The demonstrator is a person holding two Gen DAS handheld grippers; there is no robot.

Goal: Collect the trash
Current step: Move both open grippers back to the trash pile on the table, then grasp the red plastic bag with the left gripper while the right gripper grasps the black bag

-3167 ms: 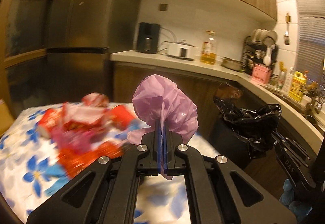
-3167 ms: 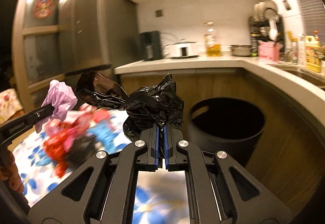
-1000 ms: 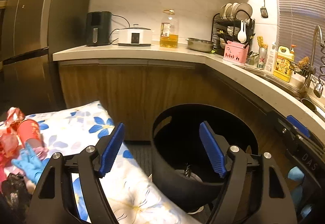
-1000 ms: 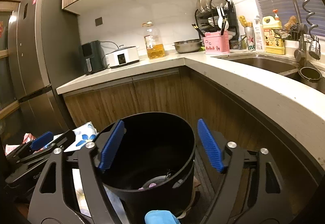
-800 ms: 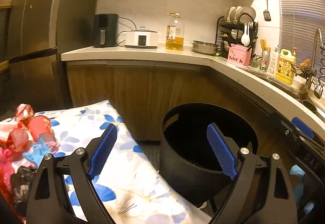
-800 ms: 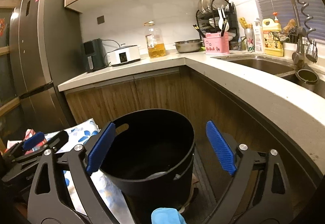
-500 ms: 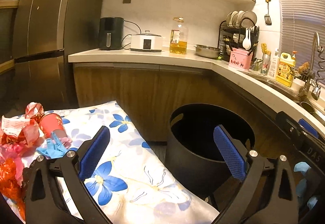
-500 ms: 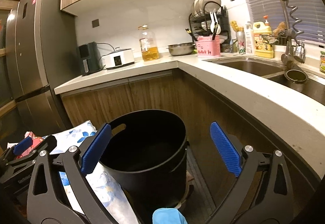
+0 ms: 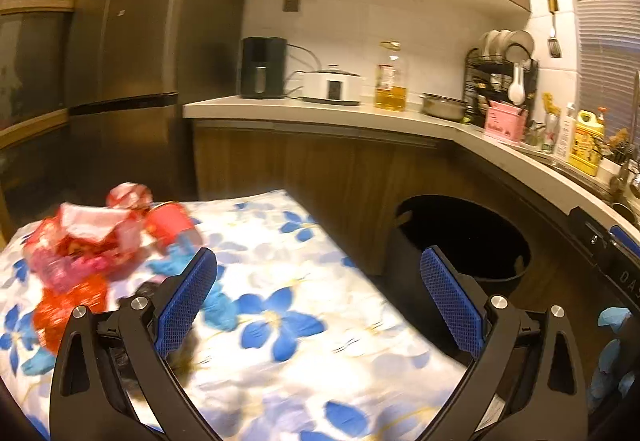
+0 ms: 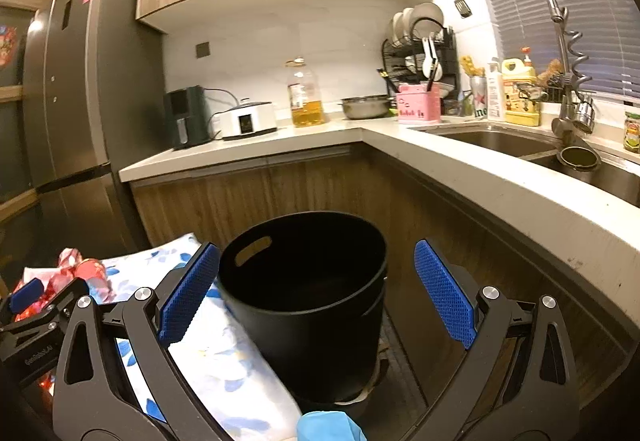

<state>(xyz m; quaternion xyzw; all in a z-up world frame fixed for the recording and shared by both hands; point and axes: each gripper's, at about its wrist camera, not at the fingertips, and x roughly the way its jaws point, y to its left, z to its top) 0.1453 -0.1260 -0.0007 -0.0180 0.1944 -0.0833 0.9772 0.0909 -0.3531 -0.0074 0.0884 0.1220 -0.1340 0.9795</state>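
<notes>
A pile of red and pink wrappers and a red cup (image 9: 92, 237) lies at the left of a table with a blue-flowered cloth (image 9: 280, 321); blue gloves (image 9: 176, 261) lie beside it. My left gripper (image 9: 316, 301) is open and empty above the cloth, right of the pile. A black trash bin (image 10: 308, 281) stands on the floor beside the table; it also shows in the left wrist view (image 9: 460, 237). My right gripper (image 10: 316, 297) is open and empty, its fingers framing the bin. The pile shows at the far left of the right wrist view (image 10: 80, 273).
A kitchen counter (image 10: 460, 161) wraps around behind and right of the bin, with a sink (image 10: 500, 141), dish rack (image 10: 420, 41), oil bottle (image 10: 304, 97) and cooker (image 10: 248, 121). A tall fridge (image 9: 120, 61) stands at the left. A blue glove (image 10: 328, 427) shows at the bottom edge.
Both grippers released their bags over the bin and opened. Since then both have drawn back, and the left has swung left towards the table, bringing the pile closer.
</notes>
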